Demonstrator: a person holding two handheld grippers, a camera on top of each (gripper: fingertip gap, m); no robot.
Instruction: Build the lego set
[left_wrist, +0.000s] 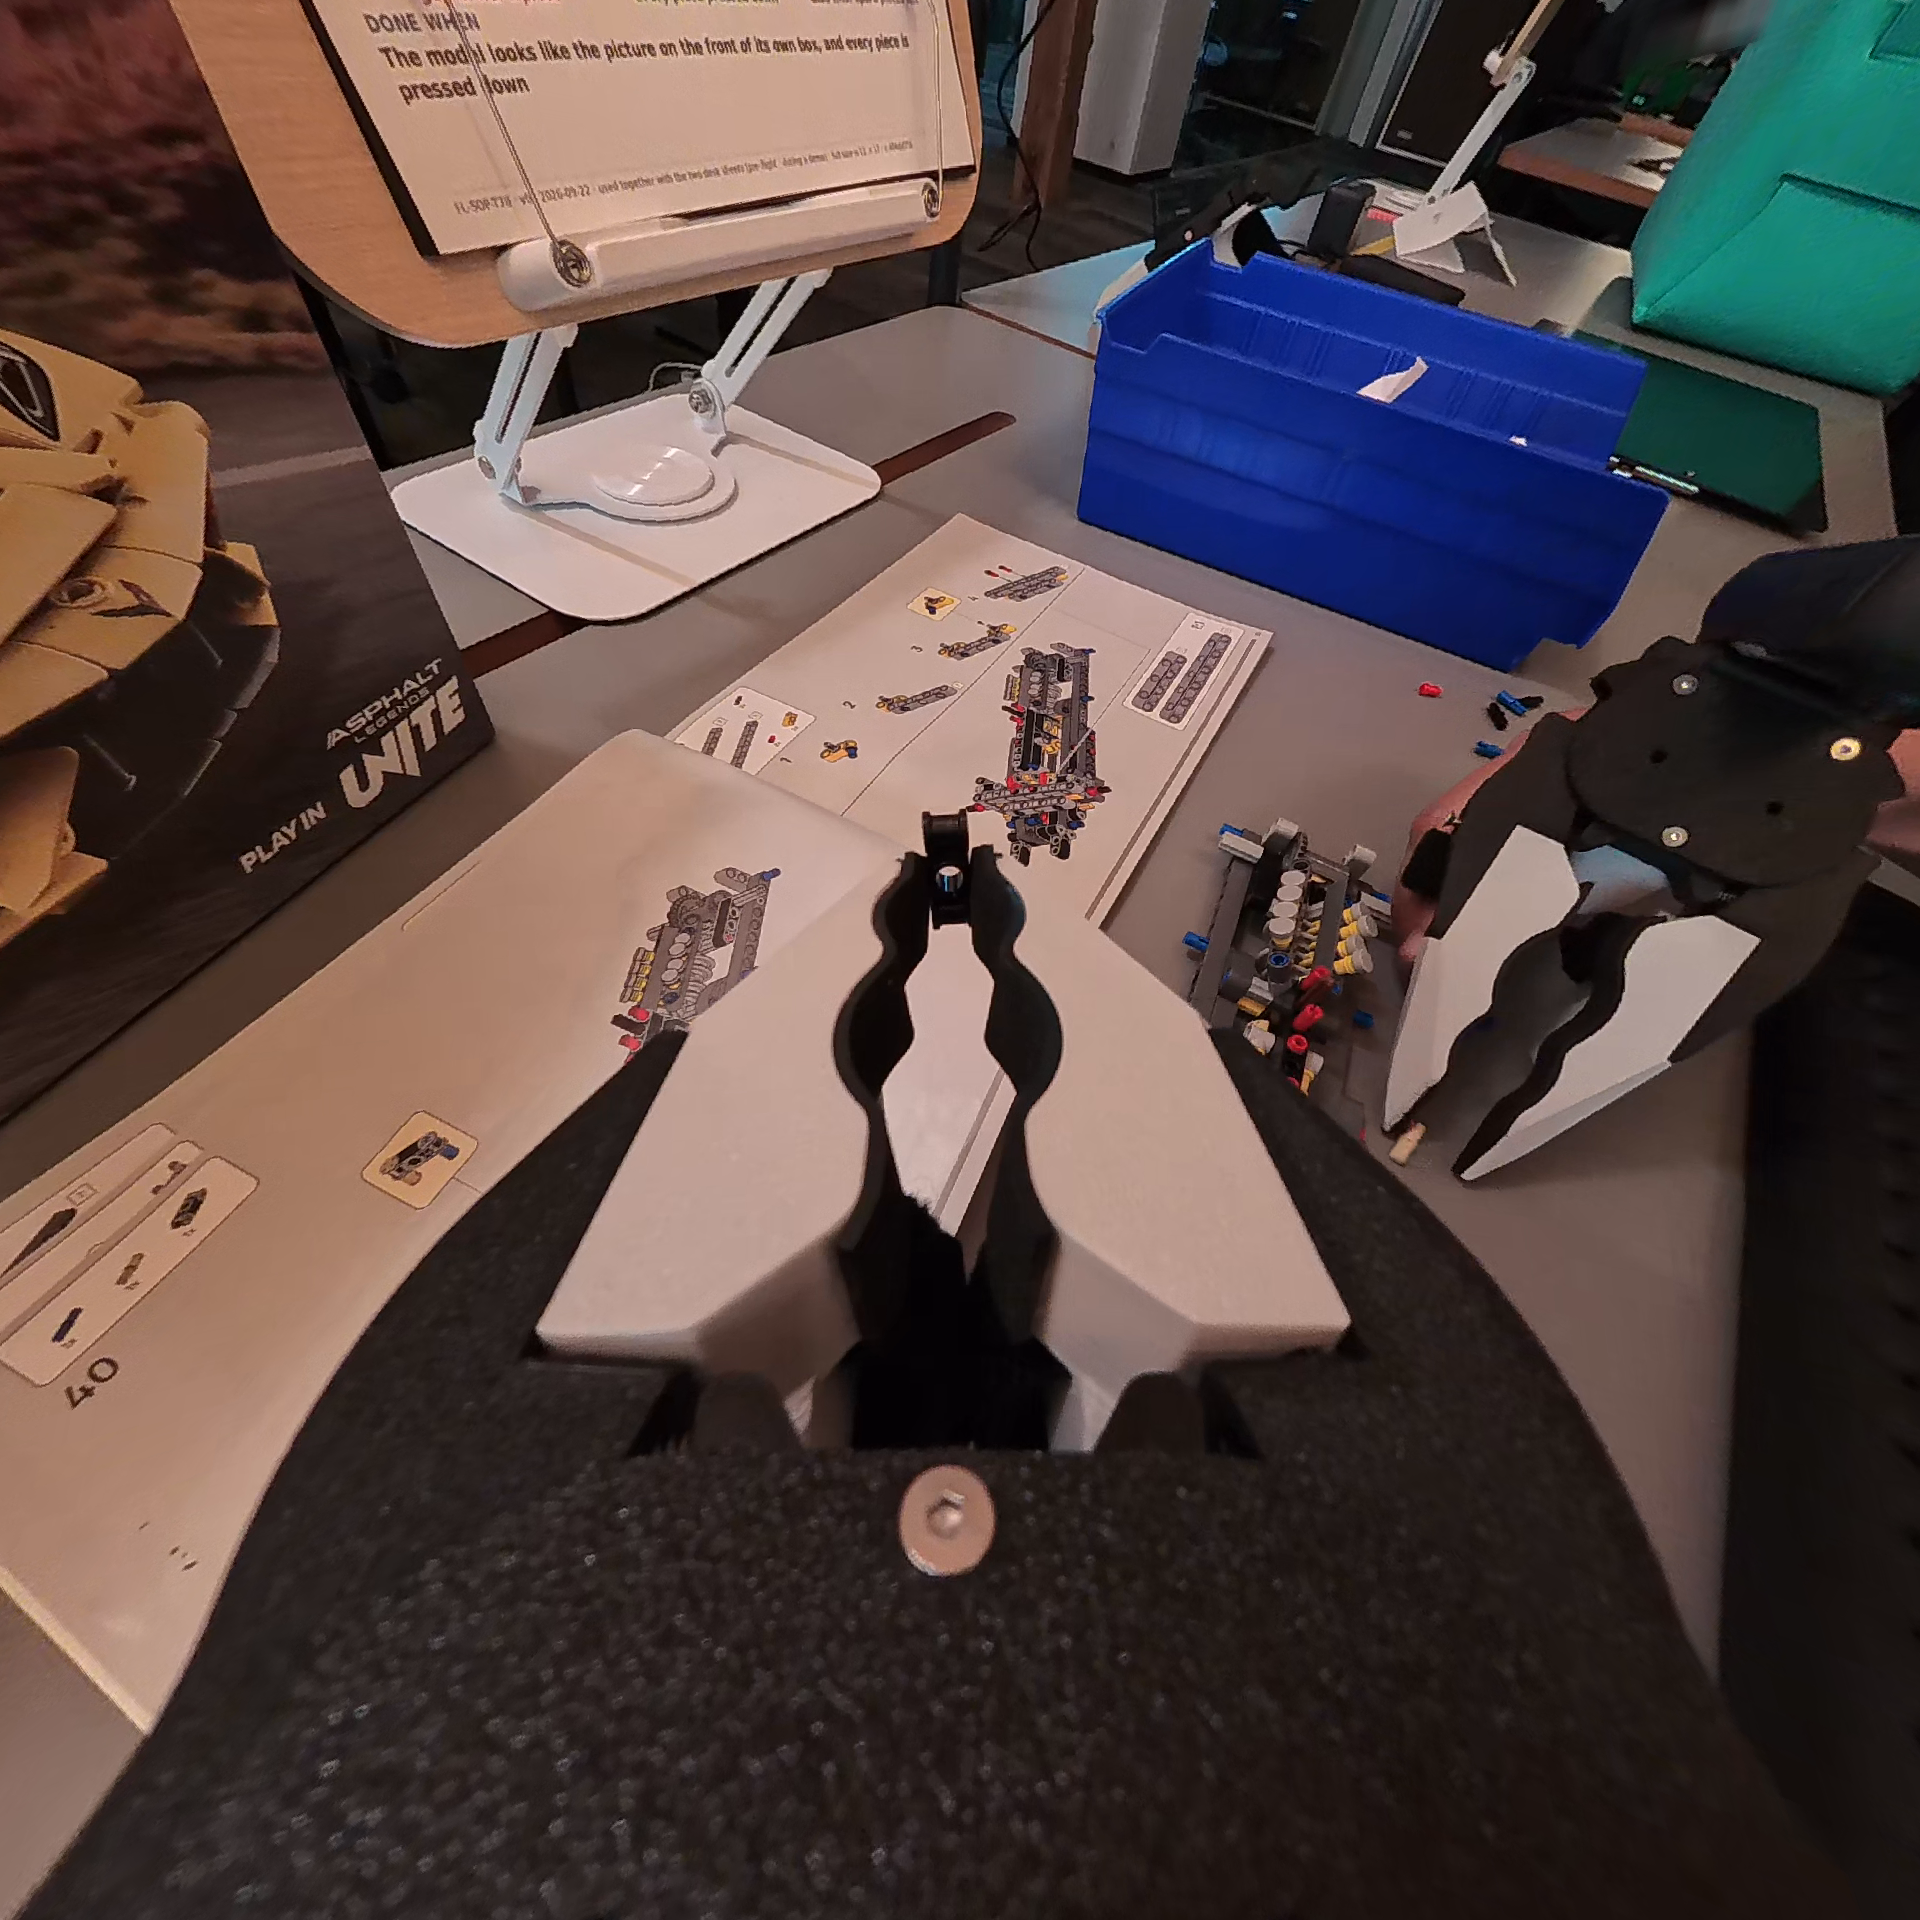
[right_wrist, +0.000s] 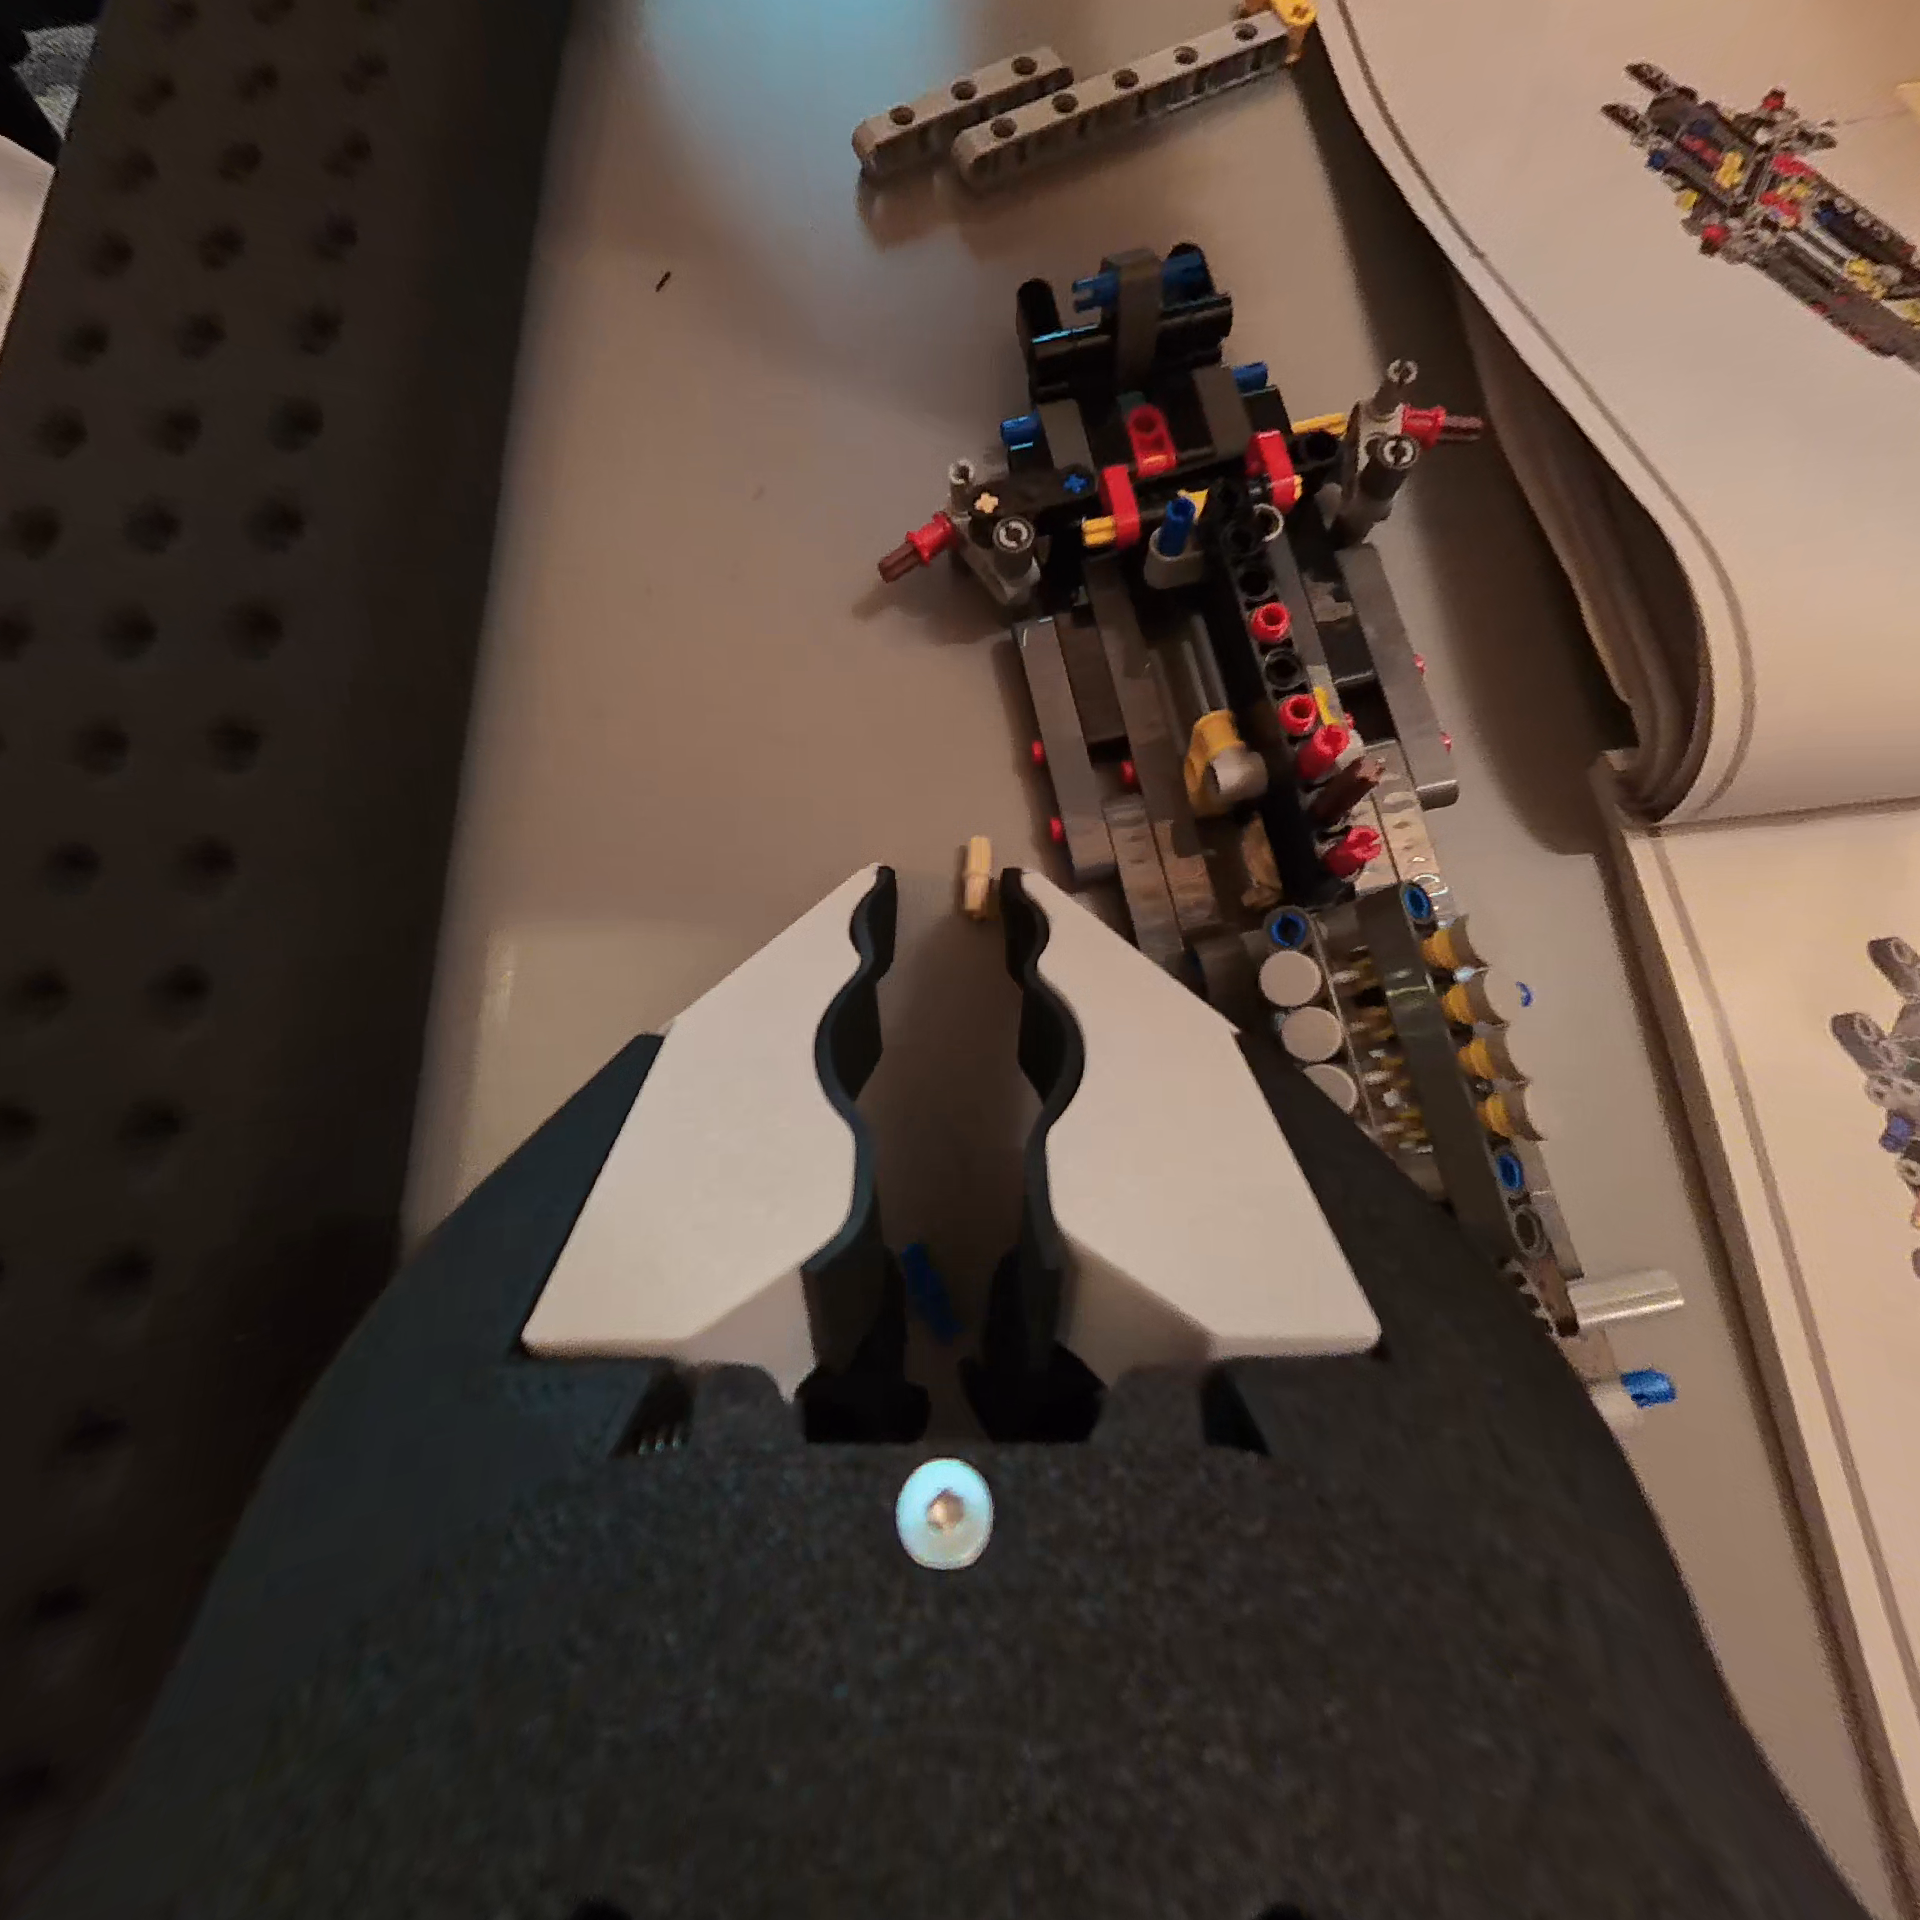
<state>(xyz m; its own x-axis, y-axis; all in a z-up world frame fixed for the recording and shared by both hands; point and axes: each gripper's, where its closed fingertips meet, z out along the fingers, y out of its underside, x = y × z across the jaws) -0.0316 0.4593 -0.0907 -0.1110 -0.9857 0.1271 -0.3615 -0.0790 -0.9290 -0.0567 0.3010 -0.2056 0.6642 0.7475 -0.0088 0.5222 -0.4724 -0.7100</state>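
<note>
Left gripper (left_wrist: 951, 883), at the centre of the left wrist view: clenched on a small black connector piece (left_wrist: 945, 868), pinched at the very tips, raised above the open instruction booklet (left_wrist: 499, 997). Right gripper (right_wrist: 940, 883), at the centre of the right wrist view: released, jaws apart, tips low over the grey table (right_wrist: 727, 623), with a small tan pin (right_wrist: 975, 878) between the fingertips and close against one of them.

Step in hand, probably: picking up the tan pin for joining to the connector or the chassis. Best done by centring the pin in the gap before closing, gripping across its middle so one end stays free for insertion, and squeezing gently so it cannot squirt sideways off the table.

Partly built chassis (right_wrist: 1247, 727): flat on the table, just right of the open tips in the right wrist view. Long axis running from upper centre to lower right of that frame; black-framed end with blue pins toward the top, row of grey cylinders toward the bottom. Two loose grey beams (right_wrist: 1070, 104) in the upper part of the frame.
</note>
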